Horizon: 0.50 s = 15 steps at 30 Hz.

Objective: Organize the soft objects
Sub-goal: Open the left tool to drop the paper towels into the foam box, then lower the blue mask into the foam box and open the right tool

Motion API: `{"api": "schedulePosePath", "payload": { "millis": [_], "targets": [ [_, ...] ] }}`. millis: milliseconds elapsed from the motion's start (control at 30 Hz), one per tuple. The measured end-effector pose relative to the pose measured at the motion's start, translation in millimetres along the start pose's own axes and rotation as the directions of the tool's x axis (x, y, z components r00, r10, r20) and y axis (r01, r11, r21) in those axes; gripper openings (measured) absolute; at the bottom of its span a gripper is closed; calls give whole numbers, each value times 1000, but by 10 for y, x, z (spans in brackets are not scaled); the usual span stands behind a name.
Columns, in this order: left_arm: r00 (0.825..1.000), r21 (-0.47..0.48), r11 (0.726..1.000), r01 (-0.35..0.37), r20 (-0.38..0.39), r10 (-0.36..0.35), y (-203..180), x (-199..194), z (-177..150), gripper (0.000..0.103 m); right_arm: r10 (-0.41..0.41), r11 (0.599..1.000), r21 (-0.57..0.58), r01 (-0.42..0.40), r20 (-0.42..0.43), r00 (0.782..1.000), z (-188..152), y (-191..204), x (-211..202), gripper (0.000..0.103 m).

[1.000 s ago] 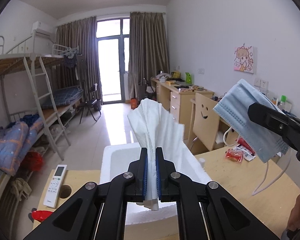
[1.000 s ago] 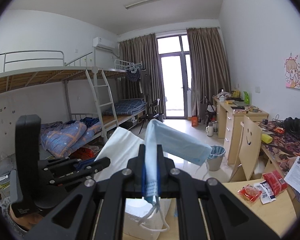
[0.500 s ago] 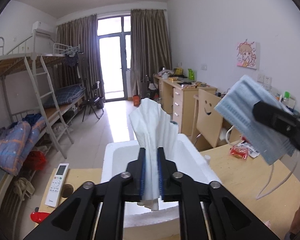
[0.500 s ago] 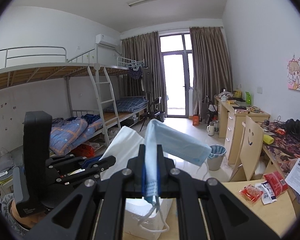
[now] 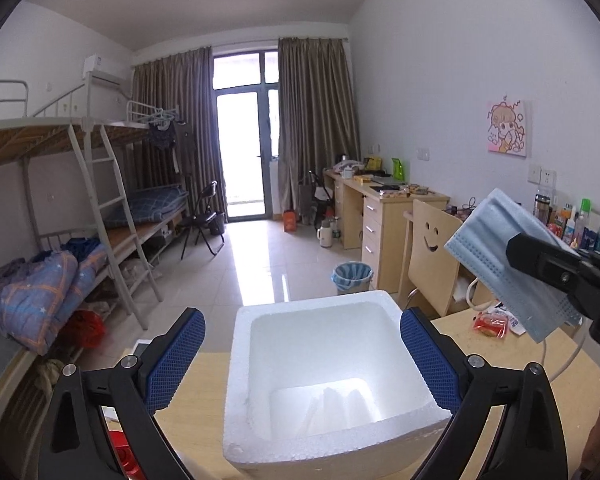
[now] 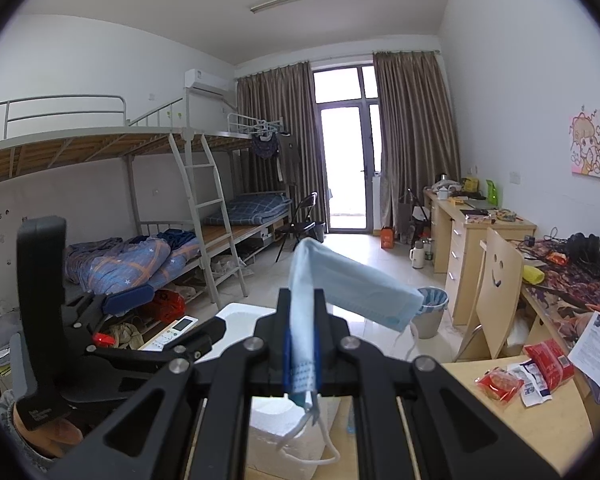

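My left gripper [image 5: 300,320] hovers just above a white foam box [image 5: 240,380] on the wooden table [image 5: 196,404]. Its jaws are opening wide and nothing is between them. A pale white tissue [image 5: 332,400] lies on the box floor, hard to make out against the foam. My right gripper [image 6: 302,300] is shut on a blue face mask [image 6: 352,284], held in the air to the right of the box. The mask [image 5: 496,256] droops sideways and its white ear loops [image 6: 312,444] hang down.
A white remote control [image 6: 176,328] lies on the table left of the box. Red snack packets [image 6: 500,384] and a paper sheet sit at the right. Behind the table stand a wooden chair with a smiley face [image 5: 432,248], a bin [image 5: 352,276], desks and bunk beds.
The left gripper's jaws have swung apart and let go of the white tissue, which has dropped into the foam box. The right gripper still holds the mask in about the same place.
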<state>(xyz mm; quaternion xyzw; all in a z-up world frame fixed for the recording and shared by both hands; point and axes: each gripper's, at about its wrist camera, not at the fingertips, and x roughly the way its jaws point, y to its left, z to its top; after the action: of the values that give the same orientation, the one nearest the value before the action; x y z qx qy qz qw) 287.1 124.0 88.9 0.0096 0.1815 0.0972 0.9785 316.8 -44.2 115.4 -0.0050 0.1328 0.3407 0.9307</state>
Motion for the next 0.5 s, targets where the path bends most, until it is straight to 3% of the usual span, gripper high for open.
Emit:
{"api": "schedulePosePath", "payload": {
  "millis": [500],
  "targets": [
    [998, -19, 998, -55, 23, 55, 179, -224, 80, 99, 2, 999, -39, -3, -25, 1000, 21, 110, 141, 11]
  ]
}}
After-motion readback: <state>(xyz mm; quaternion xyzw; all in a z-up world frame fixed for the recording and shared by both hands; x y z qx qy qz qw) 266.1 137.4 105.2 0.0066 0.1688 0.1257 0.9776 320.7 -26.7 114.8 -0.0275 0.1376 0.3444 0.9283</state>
